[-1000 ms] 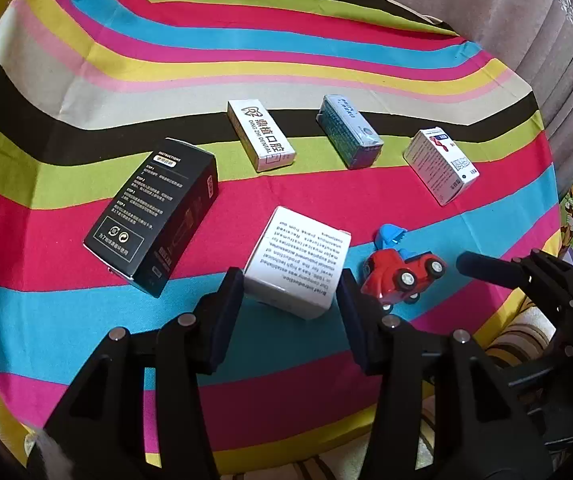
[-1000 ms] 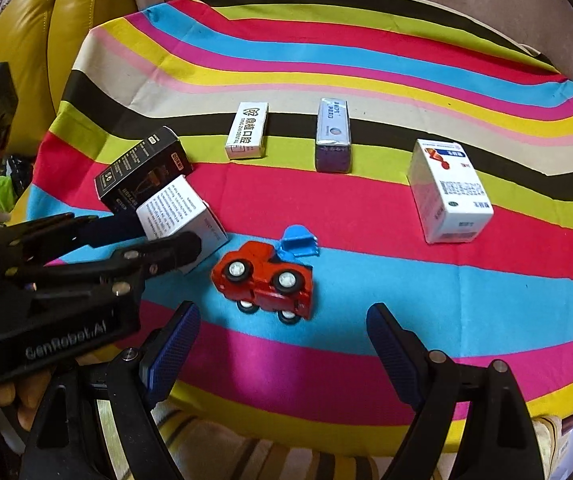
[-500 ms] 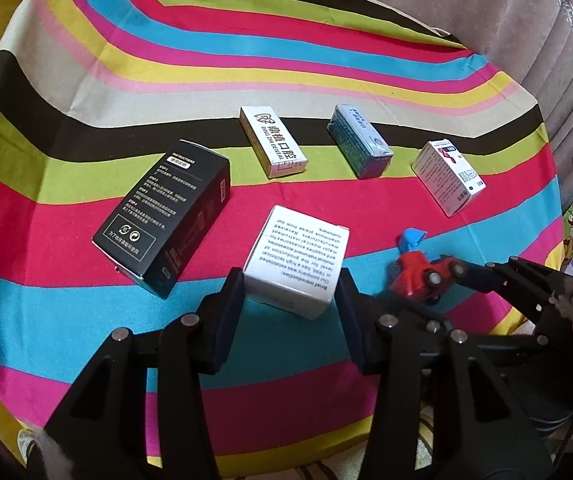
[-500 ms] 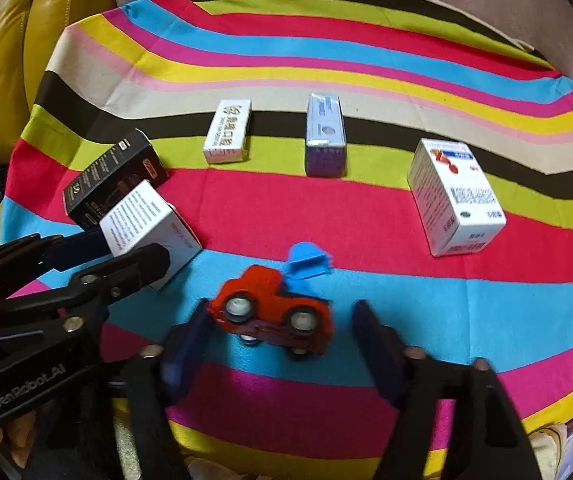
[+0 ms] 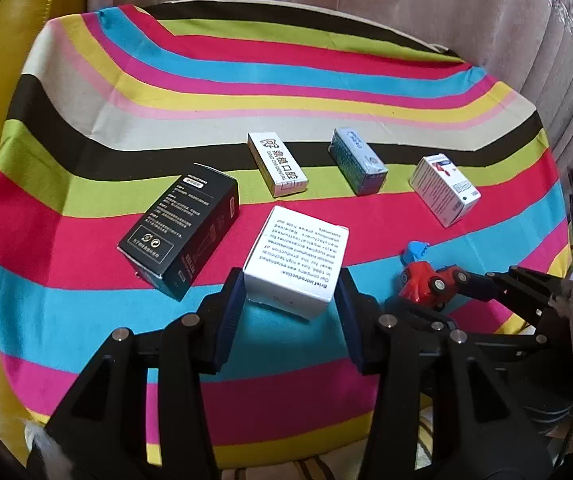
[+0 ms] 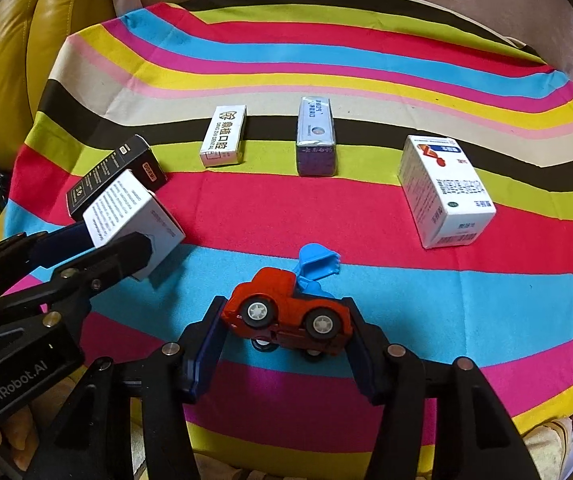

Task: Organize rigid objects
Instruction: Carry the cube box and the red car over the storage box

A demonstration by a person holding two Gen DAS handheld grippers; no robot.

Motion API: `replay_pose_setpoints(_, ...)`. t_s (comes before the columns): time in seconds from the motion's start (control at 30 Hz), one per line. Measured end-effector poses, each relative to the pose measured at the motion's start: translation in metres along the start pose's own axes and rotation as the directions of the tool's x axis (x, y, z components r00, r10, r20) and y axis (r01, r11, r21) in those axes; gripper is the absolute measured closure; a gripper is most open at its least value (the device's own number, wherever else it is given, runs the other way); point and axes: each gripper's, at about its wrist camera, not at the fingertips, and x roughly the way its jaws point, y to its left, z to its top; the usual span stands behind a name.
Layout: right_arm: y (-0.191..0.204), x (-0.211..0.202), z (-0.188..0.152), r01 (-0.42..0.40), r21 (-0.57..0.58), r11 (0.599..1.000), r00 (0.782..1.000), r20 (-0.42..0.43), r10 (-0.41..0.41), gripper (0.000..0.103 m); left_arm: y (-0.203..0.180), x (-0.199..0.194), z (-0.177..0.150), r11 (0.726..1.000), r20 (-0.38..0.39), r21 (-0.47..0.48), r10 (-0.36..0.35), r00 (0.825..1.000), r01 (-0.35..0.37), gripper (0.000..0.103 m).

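Observation:
My left gripper [image 5: 288,286] is shut on a white box with printed text [image 5: 298,248], its pads pressing both sides. From the right wrist view, the white box [image 6: 126,208] looks tilted, with a shadow under its near corner. My right gripper [image 6: 284,314] is shut on a red toy car [image 6: 278,292] with a blue scoop [image 6: 318,260], over the blue stripe of the striped cloth [image 6: 406,52]. The red toy car [image 5: 426,284] shows in the left wrist view between the right gripper's fingers [image 5: 482,280].
A black box [image 5: 182,228] lies left of the white box. Further back sit a white dental box [image 5: 277,164], a blue-grey box [image 5: 357,160] and a white medicine box [image 5: 444,188] in a row. A yellow leather seat [image 6: 6,60] borders the cloth on the left.
My right gripper's jaws have closed from wide apart onto the red toy car. The left gripper has kept its hold on the white box and tipped a little.

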Motion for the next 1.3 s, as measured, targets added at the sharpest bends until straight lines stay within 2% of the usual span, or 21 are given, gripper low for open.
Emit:
replay_pose_setpoints(0.3,-0.009,-0.021,-0.009,0.020,0.006,1.000,0.999,0.033,-0.020,0.047,0.001,-0.018,-0.007,0.998,0.036,-0.054,0.019,0.999,-0.017,0.053)
replay_pose_setpoints(0.57,-0.010,-0.040,-0.018,0.043,0.004,0.999,0.997,0.058,-0.043,0.047,-0.008,-0.039,-0.021,0.996,0.062,-0.089,-0.018,0.998,0.024,0.053)
replay_pose_setpoints(0.9,-0.024,-0.059,-0.034,0.051,0.052,0.997,0.997,0.059,-0.054,0.047,-0.021,-0.052,-0.031,0.994,0.080,-0.093,-0.047,0.996,0.054,0.053)
replay_pose_setpoints(1.3,-0.049,-0.083,-0.056,0.057,0.112,0.992,0.996,0.059,-0.063,0.047,-0.051,-0.060,-0.037,0.996,0.079,-0.035,-0.075,0.994,0.078,0.053)
